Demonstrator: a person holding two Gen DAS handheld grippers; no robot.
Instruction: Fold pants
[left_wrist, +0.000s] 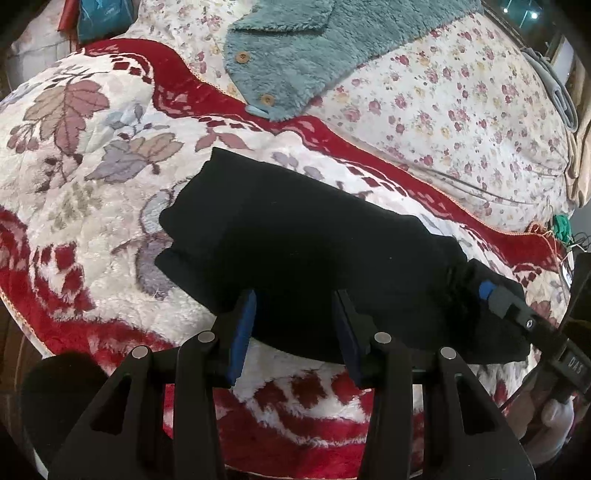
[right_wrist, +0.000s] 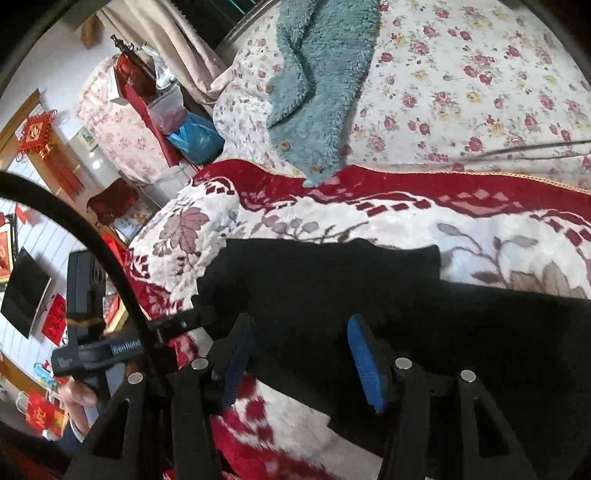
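Black pants (left_wrist: 295, 240), folded into a long bundle, lie flat on a red and white leaf-pattern blanket (left_wrist: 92, 155). My left gripper (left_wrist: 295, 326) straddles the near edge of the pants. Its blue pads (left_wrist: 242, 332) stand apart and the cloth between them is not pinched. In the left wrist view my right gripper (left_wrist: 491, 295) rests at the right end of the pants. In the right wrist view the pants (right_wrist: 424, 314) fill the lower right. There my right gripper (right_wrist: 301, 356) stands open over their near edge, and a finger of the left gripper (right_wrist: 184, 323) reaches the pants from the left.
A teal fleece garment with wooden buttons (left_wrist: 295, 55) (right_wrist: 314, 92) lies beyond the blanket on a rose-print sheet (left_wrist: 461, 110). The bed's left edge drops to bags, boxes and a stool (right_wrist: 110, 203). A hand (right_wrist: 79, 398) holds the left gripper's handle.
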